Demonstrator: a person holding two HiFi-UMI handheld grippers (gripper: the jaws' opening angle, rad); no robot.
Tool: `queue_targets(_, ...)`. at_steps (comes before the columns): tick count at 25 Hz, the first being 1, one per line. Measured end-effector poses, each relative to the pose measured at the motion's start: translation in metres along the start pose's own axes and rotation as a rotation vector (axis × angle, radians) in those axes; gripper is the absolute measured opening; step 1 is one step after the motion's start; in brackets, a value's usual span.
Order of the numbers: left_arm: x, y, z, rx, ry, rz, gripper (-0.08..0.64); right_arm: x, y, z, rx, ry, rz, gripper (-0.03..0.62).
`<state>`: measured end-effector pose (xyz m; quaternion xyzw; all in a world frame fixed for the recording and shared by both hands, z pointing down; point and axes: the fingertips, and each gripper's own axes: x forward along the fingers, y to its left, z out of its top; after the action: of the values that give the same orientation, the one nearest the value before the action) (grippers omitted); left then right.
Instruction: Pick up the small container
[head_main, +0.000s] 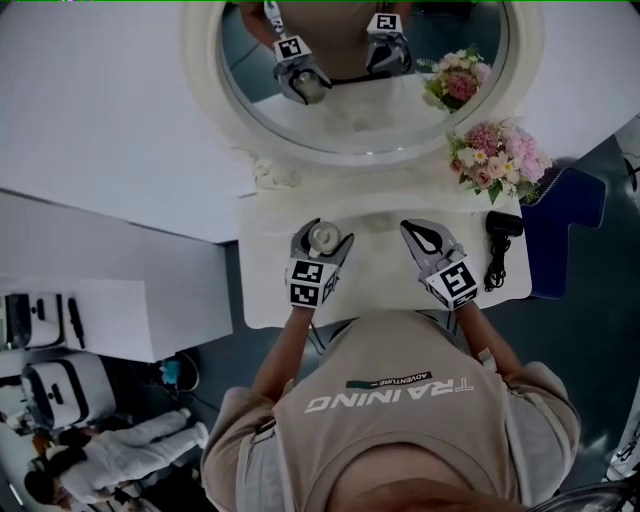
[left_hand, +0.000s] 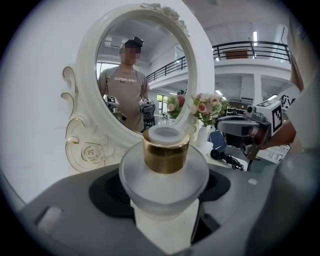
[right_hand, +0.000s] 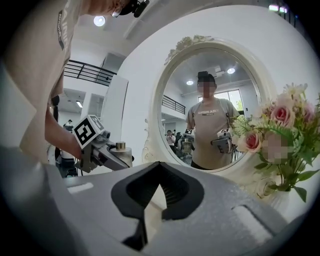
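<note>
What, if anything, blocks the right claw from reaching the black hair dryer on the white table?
Probably nothing, so yes. The right claw is shut and empty, and the black hair dryer lies beside it with bare white table between.

The white counter (head_main: 380, 285) carried an oval mirror (head_main: 207, 70) in a white frame, standing along its far edge. A bunch of pink flowers (head_main: 500, 160) stood at its far right corner. A black hair dryer (head_main: 503, 227) lay by the right edge, with its cord (head_main: 492, 270) trailing towards the near edge.
</note>
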<state>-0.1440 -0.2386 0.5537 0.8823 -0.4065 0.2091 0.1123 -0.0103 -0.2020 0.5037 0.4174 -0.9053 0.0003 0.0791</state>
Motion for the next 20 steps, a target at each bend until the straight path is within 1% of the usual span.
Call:
queue_targets(8, -0.019, 0.008, 0.018, 0.001, -0.037, 0.021, 0.356, -0.001, -0.004, 0.019, -0.053, -0.018, -0.010, 0.002)
queue_targets(13, -0.030, 0.011, 0.040, 0.013, -0.075, 0.027, 0.356, 0.000, -0.002, 0.041, -0.085, -0.063, -0.012, 0.002)
queue_targets(20, -0.031, 0.016, 0.067, 0.009, -0.125, 0.020, 0.356, 0.002, -0.006, 0.055, -0.113, -0.077, -0.007, 0.003)
